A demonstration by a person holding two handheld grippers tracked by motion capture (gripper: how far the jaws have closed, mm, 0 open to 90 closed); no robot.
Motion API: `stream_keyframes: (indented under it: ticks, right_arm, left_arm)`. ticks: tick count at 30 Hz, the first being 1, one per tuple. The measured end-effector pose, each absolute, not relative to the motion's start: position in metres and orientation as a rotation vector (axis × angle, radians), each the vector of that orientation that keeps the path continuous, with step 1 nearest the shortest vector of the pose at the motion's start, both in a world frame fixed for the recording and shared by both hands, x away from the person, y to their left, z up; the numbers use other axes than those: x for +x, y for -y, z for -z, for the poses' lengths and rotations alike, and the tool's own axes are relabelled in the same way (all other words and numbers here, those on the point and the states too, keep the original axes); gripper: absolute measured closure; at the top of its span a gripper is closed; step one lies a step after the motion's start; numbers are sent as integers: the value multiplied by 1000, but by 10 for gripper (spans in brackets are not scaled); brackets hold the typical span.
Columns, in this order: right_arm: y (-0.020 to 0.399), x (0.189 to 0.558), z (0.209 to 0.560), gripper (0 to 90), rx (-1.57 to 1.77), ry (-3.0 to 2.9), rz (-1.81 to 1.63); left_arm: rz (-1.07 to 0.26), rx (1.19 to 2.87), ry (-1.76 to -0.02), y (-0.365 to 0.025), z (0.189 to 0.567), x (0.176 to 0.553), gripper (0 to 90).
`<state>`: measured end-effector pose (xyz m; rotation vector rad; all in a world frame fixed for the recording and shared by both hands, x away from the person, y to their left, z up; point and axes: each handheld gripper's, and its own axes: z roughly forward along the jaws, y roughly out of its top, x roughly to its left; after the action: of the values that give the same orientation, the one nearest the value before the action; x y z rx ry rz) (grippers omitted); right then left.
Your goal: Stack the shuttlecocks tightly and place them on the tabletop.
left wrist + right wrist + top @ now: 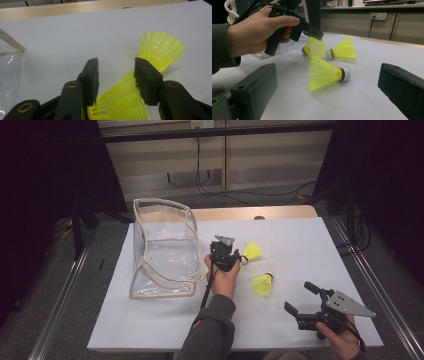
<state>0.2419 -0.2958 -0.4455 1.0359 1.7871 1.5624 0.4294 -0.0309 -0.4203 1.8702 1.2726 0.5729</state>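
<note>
Three yellow shuttlecocks lie on the white table [300,240]. My left gripper [235,259] [117,68] points down at the middle of the table, open, with one shuttlecock's skirt [120,102] [314,47] between its jaws and resting on the table. A second shuttlecock [253,251] [161,48] [343,50] lies just beyond it. The third [262,284] [324,73] lies on its side nearer the front. My right gripper [300,298] [327,73] is open at the front right, aimed at the third shuttlecock from a short distance, nothing between its jaws.
A clear plastic bag with beige trim [162,247] [8,67] stands upright on the table's left half, close to the left hand. A wooden strip [250,213] runs along the table's far edge. Metal rails flank both sides.
</note>
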Motion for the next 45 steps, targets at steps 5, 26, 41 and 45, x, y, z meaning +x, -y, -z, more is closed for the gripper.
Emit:
stream_keyframes:
  ticks: [5,26,41,45]
  right_arm:
    - [296,242,446,19,1035,-1792,-1557]
    - [296,242,446,19,1033,-1788,-1562]
    - [296,242,445,20,1035,-1787,-1562]
    - [296,242,445,20,1034,-1788,-1561]
  left_arm:
    - [-565,1867,-1276,31,420,430,521]
    - [-595,1863,-1292,31,422,433,493]
    - [-582,1879,-1283,31,422,432,495]
    - [-584,1870,-1297,30,422,433,509]
